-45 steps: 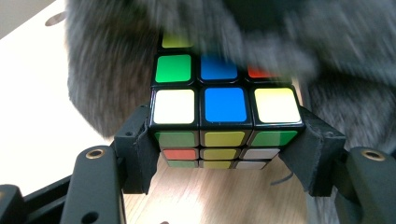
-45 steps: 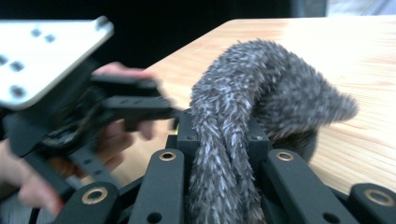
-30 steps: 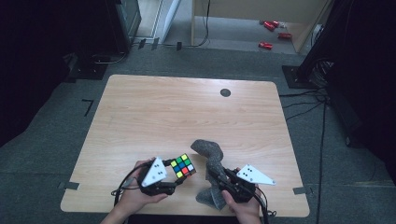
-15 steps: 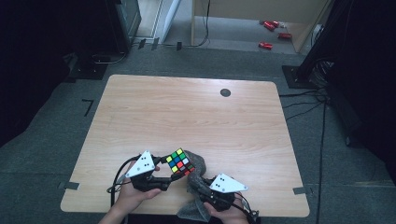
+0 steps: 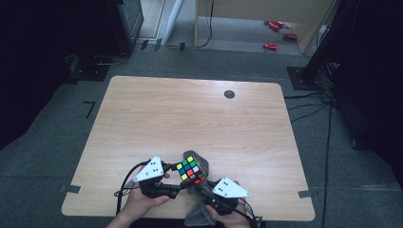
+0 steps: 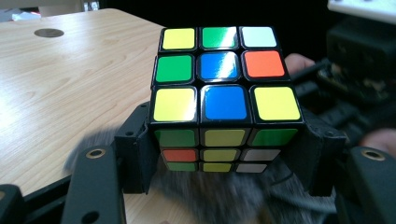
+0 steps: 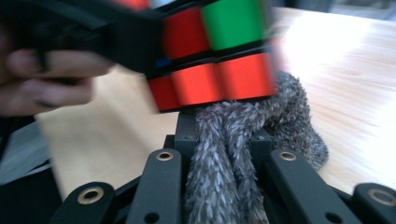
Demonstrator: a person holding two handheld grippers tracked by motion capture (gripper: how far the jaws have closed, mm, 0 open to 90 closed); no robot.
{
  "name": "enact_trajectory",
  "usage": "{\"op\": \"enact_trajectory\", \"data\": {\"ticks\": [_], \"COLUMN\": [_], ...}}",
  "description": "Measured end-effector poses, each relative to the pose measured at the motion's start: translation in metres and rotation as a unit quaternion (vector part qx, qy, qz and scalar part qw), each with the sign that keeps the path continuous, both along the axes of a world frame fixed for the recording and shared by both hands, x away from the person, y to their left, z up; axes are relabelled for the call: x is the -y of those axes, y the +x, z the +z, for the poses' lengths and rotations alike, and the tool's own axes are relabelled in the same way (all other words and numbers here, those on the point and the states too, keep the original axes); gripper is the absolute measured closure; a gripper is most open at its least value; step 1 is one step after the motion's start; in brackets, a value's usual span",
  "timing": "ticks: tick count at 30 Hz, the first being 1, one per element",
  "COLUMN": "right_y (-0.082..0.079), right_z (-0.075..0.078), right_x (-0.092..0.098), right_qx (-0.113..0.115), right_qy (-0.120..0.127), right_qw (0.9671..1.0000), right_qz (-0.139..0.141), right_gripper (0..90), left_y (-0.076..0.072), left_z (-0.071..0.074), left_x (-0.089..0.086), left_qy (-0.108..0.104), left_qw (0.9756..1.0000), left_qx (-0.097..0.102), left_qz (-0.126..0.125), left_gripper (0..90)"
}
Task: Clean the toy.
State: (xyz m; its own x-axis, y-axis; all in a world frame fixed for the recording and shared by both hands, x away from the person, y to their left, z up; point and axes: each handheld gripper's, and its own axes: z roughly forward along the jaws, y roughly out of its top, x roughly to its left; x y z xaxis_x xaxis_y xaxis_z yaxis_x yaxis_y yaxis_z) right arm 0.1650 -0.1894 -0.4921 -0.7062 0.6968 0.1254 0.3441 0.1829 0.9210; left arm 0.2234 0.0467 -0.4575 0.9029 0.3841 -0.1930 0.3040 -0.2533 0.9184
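Most of the table (image 5: pixel 190 114) is bare wood, so a hand can pass there freely. Near the front edge, the cube (image 5: pixel 191 170) and the grey sock (image 5: pixel 199 216) block the way.

A scrambled Rubik's cube (image 5: pixel 191 170), clamped at its sides and raised slightly off the wooden table (image 5: pixel 190 114), sits near the table's front edge. A fuzzy grey cloth (image 7: pixel 224 140) lies bunched beneath, touching the cube's underside.

Multicoloured cube (image 6: pixel 224 93) (black-edged squares), fuzzy grey cloth (image 7: pixel 224 154), pale wood-grain table (image 5: pixel 190 114).
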Motion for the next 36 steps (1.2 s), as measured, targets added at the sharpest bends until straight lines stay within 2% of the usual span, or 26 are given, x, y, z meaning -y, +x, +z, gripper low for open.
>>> {"op": "enact_trajectory", "data": {"ticks": [3,6,9,10,11,12,15,18,19,22,24,25,26,28,33,36], "right_y": [-0.001,0.002,0.009,0.011,0.011,0.013,0.014,0.016,0.019,0.022,0.022,0.022,0.022,0.022,0.021,0.021], "right_z": [0.0,0.002,0.005,0.007,0.007,0.008,0.009,0.007,0.005,0.006,0.007,0.009,0.009,0.012,0.014,0.017], "right_x": [-0.003,0.005,0.019,0.027,0.027,0.033,0.036,0.039,0.042,0.049,0.05,0.053,0.053,0.054,0.053,0.055], "right_qx": [0.001,-0.001,-0.004,0.002,0.002,0.002,0.004,0.005,0.002,-0.01,-0.012,-0.016,-0.016,-0.02,-0.019,-0.026], "right_qy": [-0.003,0.008,0.028,0.029,0.029,0.035,0.034,0.011,-0.002,0.005,0.006,0.011,0.011,0.009,0.003,-0.005], "right_qw": [0.9999,1.0,0.9988,0.9976,0.9976,0.9965,0.996,0.9944,0.9928,0.9917,0.9916,0.9909,0.9909,0.9897,0.9889,0.9876], "right_qz": [0.01,-0.002,-0.039,-0.063,-0.063,-0.075,-0.082,-0.105,-0.12,-0.128,-0.129,-0.133,-0.133,-0.141,-0.147,-0.155], "right_gripper": [74.4,74.5,74.1,73.7,73.7,73.2,72.0,63.9,57.8,49.8,47.2,41.0,41.0,35.7,30.7,26.5], "left_y": [0.001,0.002,0.004,0.004,0.005,0.005,0.006,0.008,0.009,0.011,0.012,0.012,0.013,0.014,0.016,0.017], "left_z": [0.0,0.0,-0.001,-0.002,-0.002,-0.003,-0.005,-0.007,-0.008,-0.011,-0.014,-0.014,-0.015,-0.014,-0.012,-0.014], "left_x": [-0.001,-0.003,-0.007,-0.008,-0.009,-0.01,-0.012,-0.014,-0.015,-0.018,-0.02,-0.022,-0.023,-0.026,-0.031,-0.033], "left_qy": [-0.003,0.005,0.022,0.031,0.042,0.053,0.072,0.096,0.104,0.125,0.144,0.153,0.16,0.164,0.176,0.181], "left_qw": [1.0,1.0,0.9996,0.9992,0.9985,0.9978,0.9963,0.9935,0.9926,0.9897,0.9868,0.9854,0.9843,0.9835,0.9808,0.9794], "left_qx": [-0.004,0.001,0.007,0.01,0.014,0.018,0.021,0.028,0.028,0.028,0.029,0.028,0.027,0.024,0.023,0.019], "left_qz": [-0.001,0.006,0.019,0.025,0.031,0.035,0.043,0.054,0.057,0.064,0.069,0.07,0.07,0.072,0.08,0.086], "left_gripper": [35.2,35.3,35.3,35.3,35.3,35.3,35.3,35.3,35.3,35.2,35.3,35.2,35.2,35.2,35.3,35.2]}}
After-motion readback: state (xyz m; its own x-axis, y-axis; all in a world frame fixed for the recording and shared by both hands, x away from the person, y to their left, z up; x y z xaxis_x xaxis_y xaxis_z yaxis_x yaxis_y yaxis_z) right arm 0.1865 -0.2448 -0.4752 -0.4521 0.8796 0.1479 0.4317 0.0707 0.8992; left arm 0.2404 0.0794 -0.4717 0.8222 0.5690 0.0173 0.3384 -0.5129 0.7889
